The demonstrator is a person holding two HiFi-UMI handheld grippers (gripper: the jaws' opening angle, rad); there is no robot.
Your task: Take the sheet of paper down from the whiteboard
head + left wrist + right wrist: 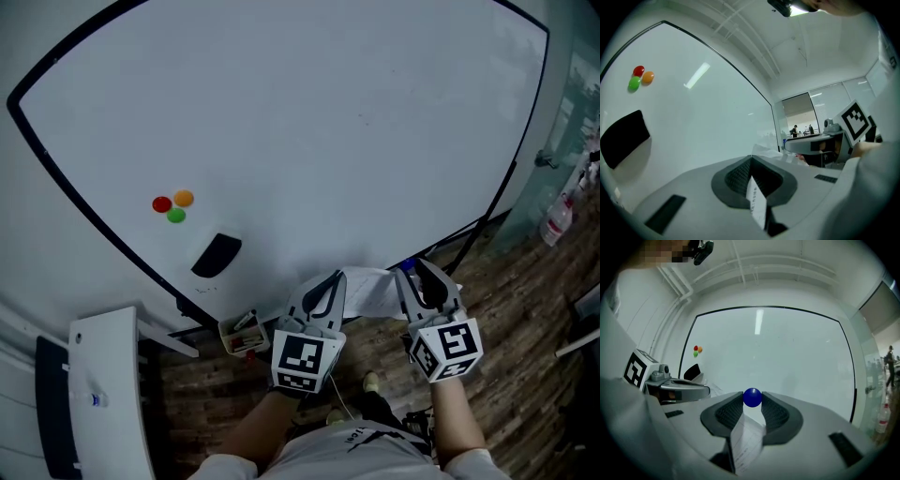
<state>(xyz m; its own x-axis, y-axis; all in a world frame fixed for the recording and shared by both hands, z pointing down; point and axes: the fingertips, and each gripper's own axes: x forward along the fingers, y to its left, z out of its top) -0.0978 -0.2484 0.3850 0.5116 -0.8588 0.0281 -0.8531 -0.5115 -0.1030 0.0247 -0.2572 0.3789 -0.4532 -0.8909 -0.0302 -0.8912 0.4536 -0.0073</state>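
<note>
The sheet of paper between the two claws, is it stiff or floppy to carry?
Probably floppy: the sheet of paper looks rumpled between the left claw and right claw. Likely very light, so thin edge grips seem enough. It may tear if the claws pull apart.

Most of the whiteboard (328, 112) ahead of me is bare; three magnets (172, 204) and an eraser (217, 254), I think, sit lower left.
</note>
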